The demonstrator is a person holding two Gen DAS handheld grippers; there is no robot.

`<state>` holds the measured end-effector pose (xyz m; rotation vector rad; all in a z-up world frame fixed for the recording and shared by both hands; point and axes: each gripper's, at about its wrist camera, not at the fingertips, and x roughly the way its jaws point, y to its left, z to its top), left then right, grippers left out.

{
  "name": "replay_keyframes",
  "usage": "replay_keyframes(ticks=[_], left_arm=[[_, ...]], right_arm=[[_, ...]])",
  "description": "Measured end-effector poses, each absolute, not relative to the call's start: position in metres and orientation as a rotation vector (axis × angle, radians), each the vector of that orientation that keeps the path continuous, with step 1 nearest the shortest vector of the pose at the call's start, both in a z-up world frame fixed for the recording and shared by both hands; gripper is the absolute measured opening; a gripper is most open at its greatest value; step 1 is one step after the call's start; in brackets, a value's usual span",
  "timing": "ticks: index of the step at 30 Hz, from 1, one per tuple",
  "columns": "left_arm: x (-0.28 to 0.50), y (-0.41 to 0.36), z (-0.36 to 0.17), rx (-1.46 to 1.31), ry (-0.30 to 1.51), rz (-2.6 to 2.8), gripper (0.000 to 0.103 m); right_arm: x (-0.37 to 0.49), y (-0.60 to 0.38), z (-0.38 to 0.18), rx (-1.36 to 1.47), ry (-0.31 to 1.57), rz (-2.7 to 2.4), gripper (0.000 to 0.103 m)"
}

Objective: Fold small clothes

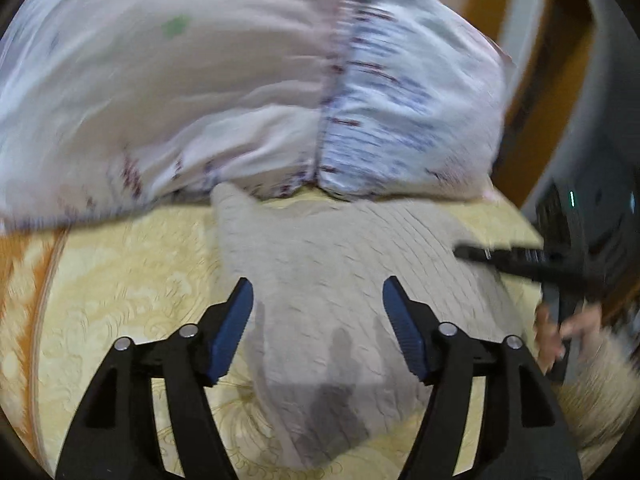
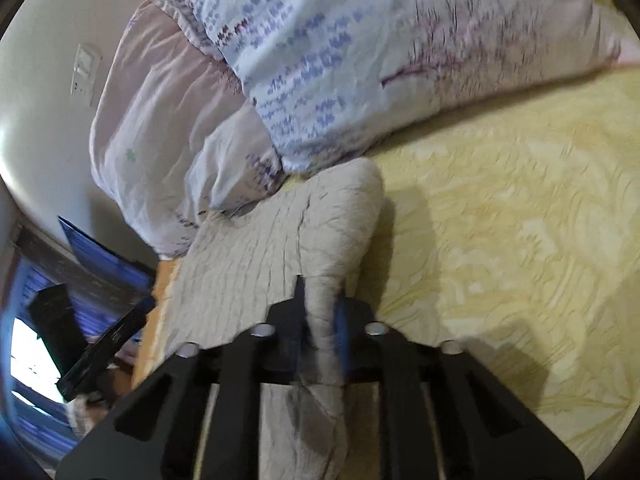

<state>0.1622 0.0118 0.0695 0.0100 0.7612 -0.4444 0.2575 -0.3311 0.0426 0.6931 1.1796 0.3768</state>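
A beige crinkled garment (image 1: 340, 264) lies on the yellow patterned bedsheet (image 1: 132, 280), one end reaching up to the pillows. My left gripper (image 1: 318, 284) hovers over it, blue pads wide apart and nothing between them: open. In the right wrist view the same garment (image 2: 248, 256) is pulled up into a ridge, and my right gripper (image 2: 320, 292) is shut on that raised fold. The right gripper also shows as a black bar (image 1: 504, 258) at the garment's right side, with a person's hand (image 1: 560, 332) behind it.
Two large pillows (image 1: 240, 92) in pale floral covers lie just behind the garment. The bed's edge (image 1: 520, 216) runs close on the right in the left wrist view, with dark furniture beyond. Open yellow sheet (image 2: 520, 240) spreads to the right in the right wrist view.
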Motion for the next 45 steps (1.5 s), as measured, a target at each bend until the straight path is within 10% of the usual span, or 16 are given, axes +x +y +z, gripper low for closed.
replay_keyframes(ticks=[27,32,45], left_arm=[[0.139,-0.003,0.019,0.295,0.821,-0.175,0.083],[0.115,0.006,0.032,0.228,0.782,-0.171,0.096],[0.073,0.012,0.013,0.094,0.829,-0.140,0.100]], right_arm=[[0.198,-0.263,0.074,0.159,1.187,0.309,0.039],[0.176,-0.262,0.101,0.154,1.081,0.287,0.084],[0.129,-0.243,0.099,0.045,1.048,0.118,0.102]])
